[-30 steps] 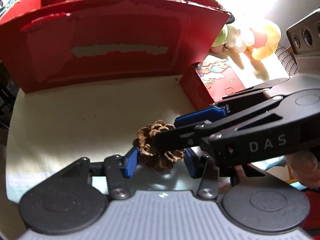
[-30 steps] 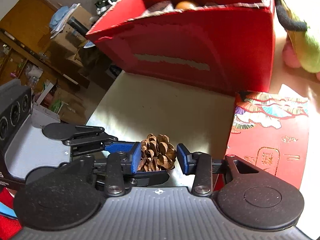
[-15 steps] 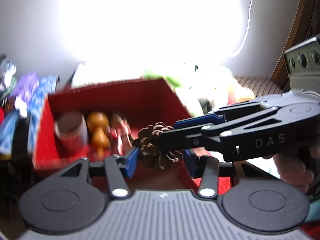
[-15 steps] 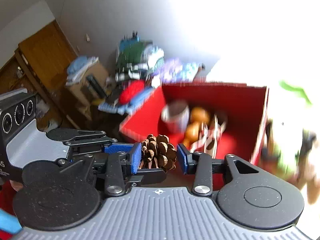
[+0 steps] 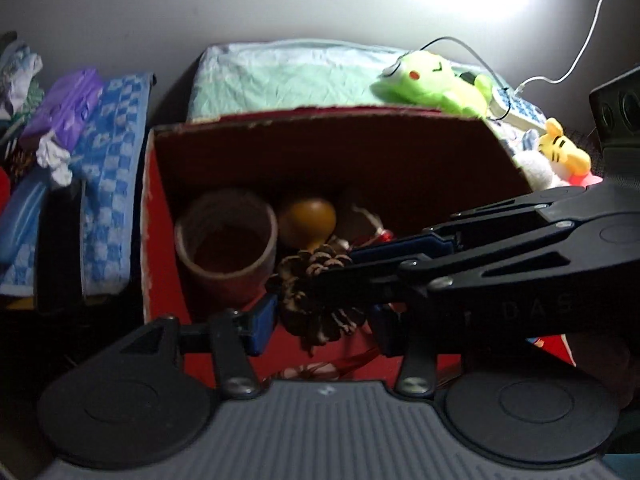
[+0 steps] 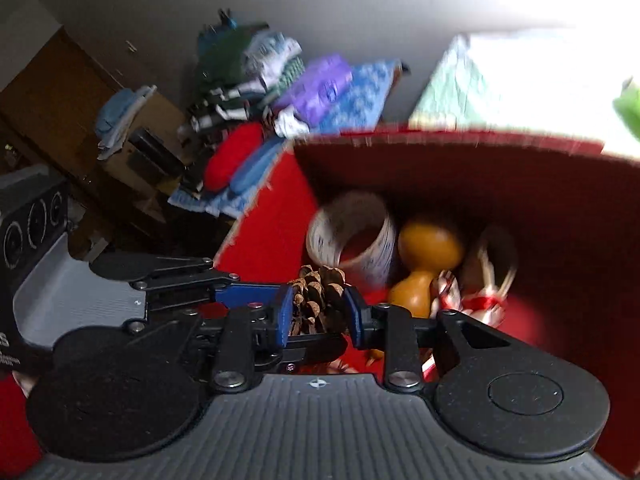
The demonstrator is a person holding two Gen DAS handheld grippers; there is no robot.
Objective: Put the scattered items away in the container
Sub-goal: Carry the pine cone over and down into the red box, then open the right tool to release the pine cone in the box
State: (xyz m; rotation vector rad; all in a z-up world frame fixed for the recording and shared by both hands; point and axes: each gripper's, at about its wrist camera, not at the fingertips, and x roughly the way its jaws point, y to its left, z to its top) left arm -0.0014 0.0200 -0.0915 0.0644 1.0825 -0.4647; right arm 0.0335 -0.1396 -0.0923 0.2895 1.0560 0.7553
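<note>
A brown pine cone [image 5: 316, 300] hangs in the air over the open red box [image 5: 152, 220]. My left gripper [image 5: 320, 324] is shut on it, blue pads at its two sides. My right gripper [image 6: 318, 312] reaches in from the right across the left one. Its jaws are closing and its pads press on the same pine cone [image 6: 320, 300]. Inside the box [image 6: 560, 184] lie a tape roll [image 6: 352, 236], an orange gourd [image 6: 430, 244] and a red-and-white ribbon piece [image 6: 484, 300].
Behind the box a green plush frog [image 5: 432, 80] lies on pale green cloth [image 5: 280, 76], with a yellow plush [image 5: 560, 152] and a white cable [image 5: 580, 52] to the right. Folded blue checked cloth [image 5: 108, 200] and piled clothes [image 6: 248, 64] lie left.
Both grippers rose with the pine cone from the tabletop in front of the box to above its open top. The right jaws narrowed onto the cone.
</note>
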